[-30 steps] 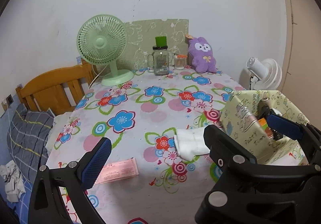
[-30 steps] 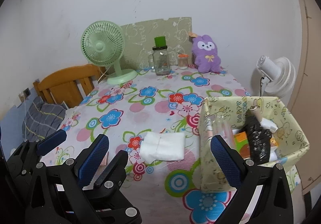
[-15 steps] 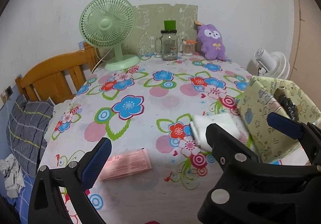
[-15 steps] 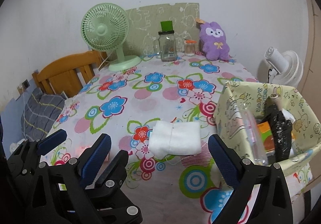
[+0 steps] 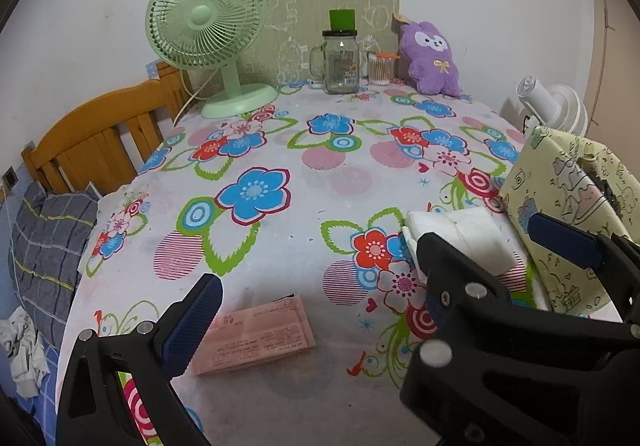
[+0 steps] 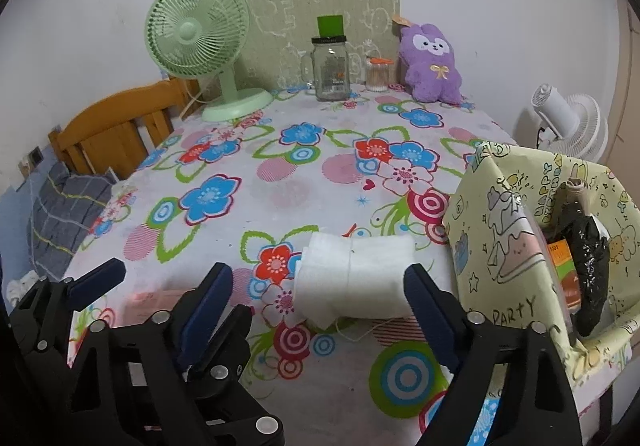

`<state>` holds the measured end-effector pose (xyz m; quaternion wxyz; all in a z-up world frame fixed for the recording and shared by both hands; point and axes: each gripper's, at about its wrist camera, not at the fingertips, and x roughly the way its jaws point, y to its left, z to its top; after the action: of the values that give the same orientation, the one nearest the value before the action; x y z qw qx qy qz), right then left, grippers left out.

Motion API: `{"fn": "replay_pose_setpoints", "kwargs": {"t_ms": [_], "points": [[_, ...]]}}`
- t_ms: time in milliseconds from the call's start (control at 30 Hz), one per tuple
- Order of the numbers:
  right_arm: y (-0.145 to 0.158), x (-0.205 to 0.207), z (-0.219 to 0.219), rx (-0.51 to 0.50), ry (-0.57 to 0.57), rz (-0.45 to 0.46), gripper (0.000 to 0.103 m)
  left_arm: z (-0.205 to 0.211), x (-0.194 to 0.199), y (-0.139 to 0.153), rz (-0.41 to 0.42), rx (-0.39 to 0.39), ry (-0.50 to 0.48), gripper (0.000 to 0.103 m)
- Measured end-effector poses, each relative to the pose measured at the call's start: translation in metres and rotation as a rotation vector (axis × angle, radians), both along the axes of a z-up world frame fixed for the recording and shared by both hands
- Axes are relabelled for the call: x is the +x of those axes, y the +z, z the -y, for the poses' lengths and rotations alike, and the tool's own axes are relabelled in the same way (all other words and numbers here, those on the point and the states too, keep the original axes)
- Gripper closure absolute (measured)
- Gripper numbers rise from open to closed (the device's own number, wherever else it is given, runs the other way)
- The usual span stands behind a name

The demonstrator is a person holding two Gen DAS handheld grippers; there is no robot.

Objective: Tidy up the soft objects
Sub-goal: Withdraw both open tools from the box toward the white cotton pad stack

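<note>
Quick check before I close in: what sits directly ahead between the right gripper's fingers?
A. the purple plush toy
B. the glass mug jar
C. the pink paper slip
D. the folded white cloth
D: in the right wrist view the folded white cloth lies on the flowered tablecloth just ahead of the right gripper, between its open fingers and not yet pressed by them.
</note>
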<state>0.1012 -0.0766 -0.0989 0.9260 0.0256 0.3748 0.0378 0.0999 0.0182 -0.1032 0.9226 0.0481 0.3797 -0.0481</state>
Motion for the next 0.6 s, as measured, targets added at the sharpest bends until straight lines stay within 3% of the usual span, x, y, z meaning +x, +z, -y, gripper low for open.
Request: {"fn": "replay_pose_setpoints", "kwargs": {"t_ms": [233, 600], "points": [[-0.016, 0.02, 0.008, -0.007, -0.091, -0.05, 0.021, 0.001, 0.013, -0.009, -0.026, -0.008, -0.002, 0.001], [-0.04, 0.042, 0.01, -0.027, -0.108, -0.112, 0.021, 0.005, 0.032, -0.028, -0.089, -0.004, -0.005, 0.001]]}}
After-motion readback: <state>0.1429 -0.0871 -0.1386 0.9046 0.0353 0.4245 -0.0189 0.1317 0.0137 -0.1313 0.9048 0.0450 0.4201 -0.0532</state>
